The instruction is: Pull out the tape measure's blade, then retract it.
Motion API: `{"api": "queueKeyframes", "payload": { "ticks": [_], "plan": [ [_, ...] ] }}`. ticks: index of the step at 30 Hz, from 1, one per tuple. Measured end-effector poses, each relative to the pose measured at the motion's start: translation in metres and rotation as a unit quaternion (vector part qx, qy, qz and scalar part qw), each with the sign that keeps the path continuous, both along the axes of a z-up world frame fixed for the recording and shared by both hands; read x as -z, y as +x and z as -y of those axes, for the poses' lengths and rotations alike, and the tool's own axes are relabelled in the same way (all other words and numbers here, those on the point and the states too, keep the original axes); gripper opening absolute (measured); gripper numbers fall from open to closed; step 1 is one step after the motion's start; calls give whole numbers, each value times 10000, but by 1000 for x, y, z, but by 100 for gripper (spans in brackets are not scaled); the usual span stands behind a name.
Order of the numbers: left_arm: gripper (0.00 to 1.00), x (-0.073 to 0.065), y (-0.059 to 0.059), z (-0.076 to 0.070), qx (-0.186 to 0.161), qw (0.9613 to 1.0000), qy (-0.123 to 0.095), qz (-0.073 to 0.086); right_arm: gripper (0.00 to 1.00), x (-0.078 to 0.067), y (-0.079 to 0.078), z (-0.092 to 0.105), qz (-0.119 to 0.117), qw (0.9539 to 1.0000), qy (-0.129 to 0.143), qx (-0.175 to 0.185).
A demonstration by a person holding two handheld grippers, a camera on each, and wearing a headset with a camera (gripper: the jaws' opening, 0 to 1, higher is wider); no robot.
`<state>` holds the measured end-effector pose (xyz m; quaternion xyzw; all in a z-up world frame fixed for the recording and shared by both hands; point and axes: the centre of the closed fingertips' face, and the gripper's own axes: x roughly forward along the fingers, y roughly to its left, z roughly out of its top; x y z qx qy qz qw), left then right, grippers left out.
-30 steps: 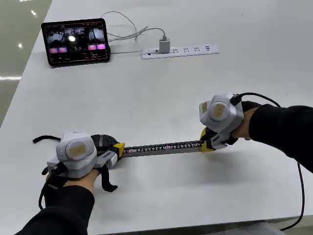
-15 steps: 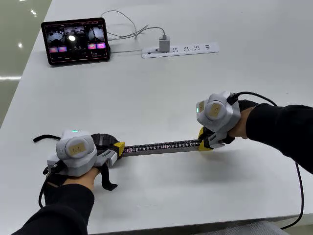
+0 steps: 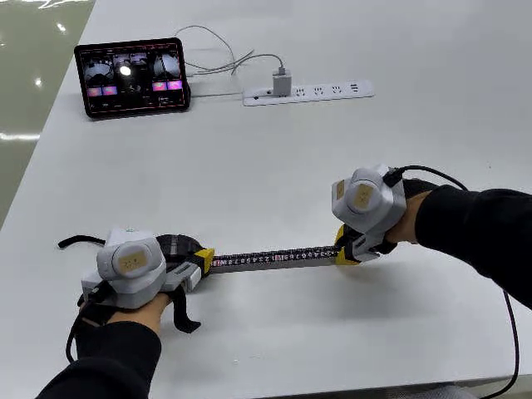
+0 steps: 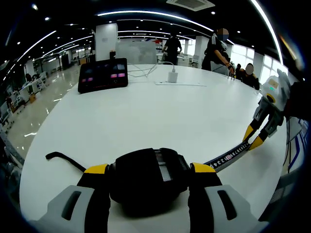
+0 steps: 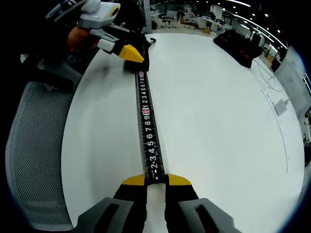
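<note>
Left claw point(image 4: 149, 168) gripping one tape measure point(image 3: 176, 245), right claw point(image 5: 155, 179) pinching one blade point(image 5: 147, 121)

A smooth matt table point(image 3: 249, 166) bears a black plastic tape measure point(image 4: 148, 177).

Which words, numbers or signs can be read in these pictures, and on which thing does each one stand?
"2 3 4 5 6 7 8 9": on the blade, counting up from the right gripper that pinches its end.
Red-boxed number after the 9: blurred, probably 10.
Digits nearer the case held in the left gripper: too small.
Tablet screen: too small to read.
</note>
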<state>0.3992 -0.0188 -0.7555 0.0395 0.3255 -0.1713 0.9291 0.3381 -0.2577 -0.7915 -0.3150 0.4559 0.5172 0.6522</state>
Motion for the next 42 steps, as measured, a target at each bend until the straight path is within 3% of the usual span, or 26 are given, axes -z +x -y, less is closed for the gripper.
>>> {"api": "queueKeyframes", "payload": {
  "ticks": [28, 42],
  "plan": [
    [60, 2, 1, 1, 14, 10000, 27, -66, 9, 0, 2, -9, 12, 10000, 3, 10],
    [60, 1, 1, 0, 35, 9999, -60, -93, 9, 1, 4, -14, 0, 10000, 20, 14]
  ]
}}
